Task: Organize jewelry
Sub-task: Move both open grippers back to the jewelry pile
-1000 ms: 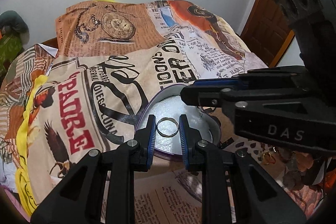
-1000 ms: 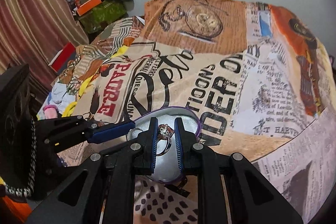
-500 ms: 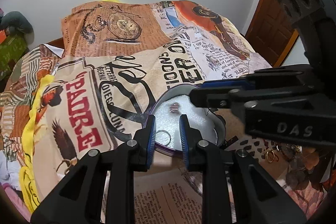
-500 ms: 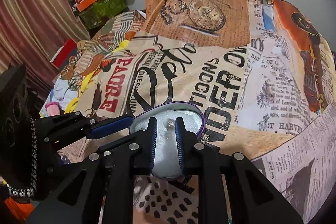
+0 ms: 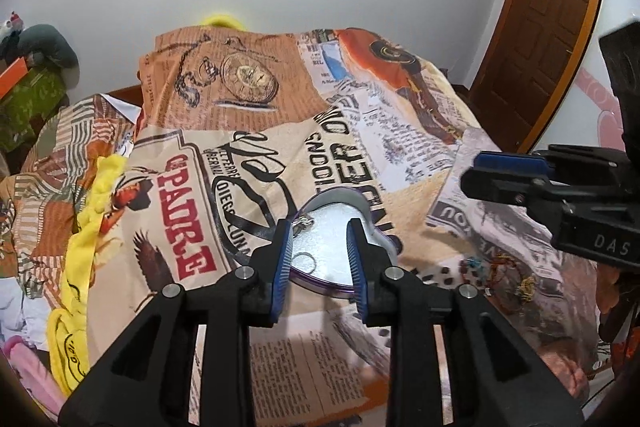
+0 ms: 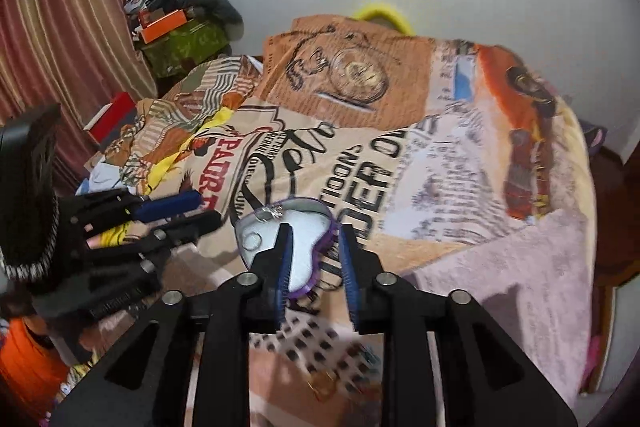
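Observation:
A heart-shaped purple-rimmed tray (image 5: pixel 382 235) (image 6: pixel 324 223) with a silvery lining lies on the printed bedspread. Inside it lie a plain ring (image 5: pixel 305 260) (image 6: pixel 253 239) and a stone-set ring (image 5: pixel 303 221) (image 6: pixel 272 213). My left gripper (image 5: pixel 318 257) is open and empty, held just above the tray's near side. My right gripper (image 6: pixel 313 259) is open and empty, above the tray's right edge; it shows at the right of the left wrist view (image 5: pixel 516 173). Loose jewelry (image 5: pixel 504 273) (image 6: pixel 324 383) lies on the bedspread near the tray.
The printed bedspread (image 5: pixel 240 155) covers the bed. A yellow cloth (image 5: pixel 86 223) lies at its left. Boxes and clutter (image 6: pixel 176 39) stand by the striped curtain (image 6: pixel 52 39). A wooden door (image 5: pixel 540 19) is at the right.
Both grippers let their rings fall into the tray, then opened wider and drew back. The right gripper moved off to the right.

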Demonstrator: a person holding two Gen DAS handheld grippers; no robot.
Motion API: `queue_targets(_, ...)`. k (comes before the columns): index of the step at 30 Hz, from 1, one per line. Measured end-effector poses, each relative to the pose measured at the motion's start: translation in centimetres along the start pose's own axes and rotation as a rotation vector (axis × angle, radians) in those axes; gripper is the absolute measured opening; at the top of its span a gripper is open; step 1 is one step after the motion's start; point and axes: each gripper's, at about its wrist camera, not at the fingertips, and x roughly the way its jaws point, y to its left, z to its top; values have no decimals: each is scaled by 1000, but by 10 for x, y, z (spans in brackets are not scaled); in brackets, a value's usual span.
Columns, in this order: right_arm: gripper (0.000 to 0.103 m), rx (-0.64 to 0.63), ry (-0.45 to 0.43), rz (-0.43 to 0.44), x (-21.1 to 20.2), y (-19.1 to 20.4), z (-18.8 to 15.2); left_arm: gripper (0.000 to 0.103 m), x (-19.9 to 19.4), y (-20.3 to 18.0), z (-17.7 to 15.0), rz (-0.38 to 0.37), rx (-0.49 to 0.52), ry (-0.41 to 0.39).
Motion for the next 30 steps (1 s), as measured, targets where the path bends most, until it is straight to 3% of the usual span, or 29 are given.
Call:
queue_targets(2,31,1,-16,-17,-12,-4,-7,30,-9,-8,0,-1,12,-7)
queue_targets(11,33,16,-9,-82,-39,-28,-46,37,-25,-44,-9,-17,62,-9)
queue_targets(19,33,51,38,-120,-47,-53,-88,37,-7,-74,-31,-49,93,73)
queue_targets(30,33,66,100,-58,-43,-57,-128,37,10,-111,-62,-93,131,149)
